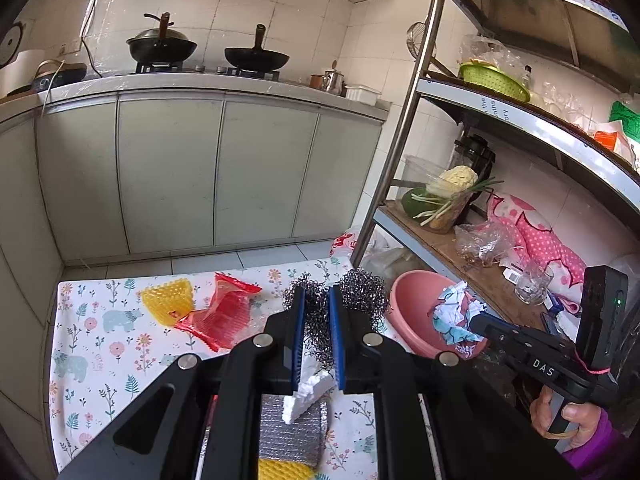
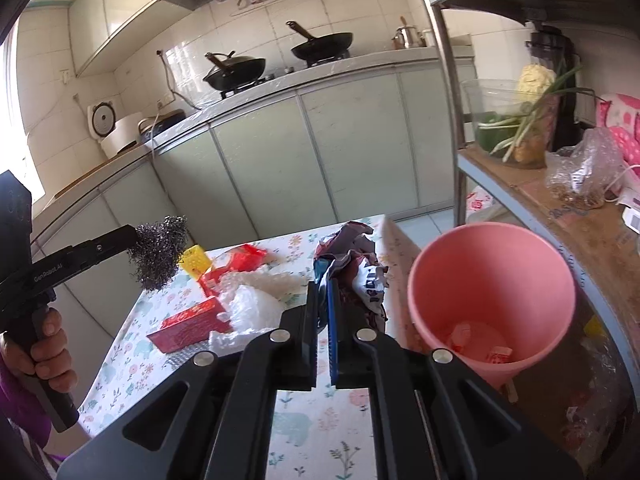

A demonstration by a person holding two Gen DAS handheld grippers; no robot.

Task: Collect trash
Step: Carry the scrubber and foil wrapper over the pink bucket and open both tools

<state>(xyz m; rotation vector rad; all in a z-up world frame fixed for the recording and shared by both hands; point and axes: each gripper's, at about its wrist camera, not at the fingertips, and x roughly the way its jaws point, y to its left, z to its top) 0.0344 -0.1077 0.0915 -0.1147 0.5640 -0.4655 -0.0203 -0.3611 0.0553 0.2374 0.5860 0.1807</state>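
Two loads held above the table (image 1: 96,344): left gripper (image 1: 316,320) pinching steel wool (image 1: 352,292), right gripper (image 2: 324,304) pinching crumpled paper (image 2: 356,272), nearer the pink bin (image 2: 492,280) at its right.

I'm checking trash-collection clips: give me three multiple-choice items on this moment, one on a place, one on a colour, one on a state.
1. Where is the crumpled paper?
A. lying on the floor
B. held by the right gripper beside the bin
C. on the stove

2. What colour is the bin?
A. pink
B. blue
C. black

3. What is the left gripper doing?
A. open, holding nothing
B. shut on a red wrapper
C. shut on the steel wool scourer

Answers: 1 B, the right wrist view shows the paper between the fingers, next to the bin's rim. 2 A, its wall is pink in both views. 3 C, the wire ball sits between the blue pads.
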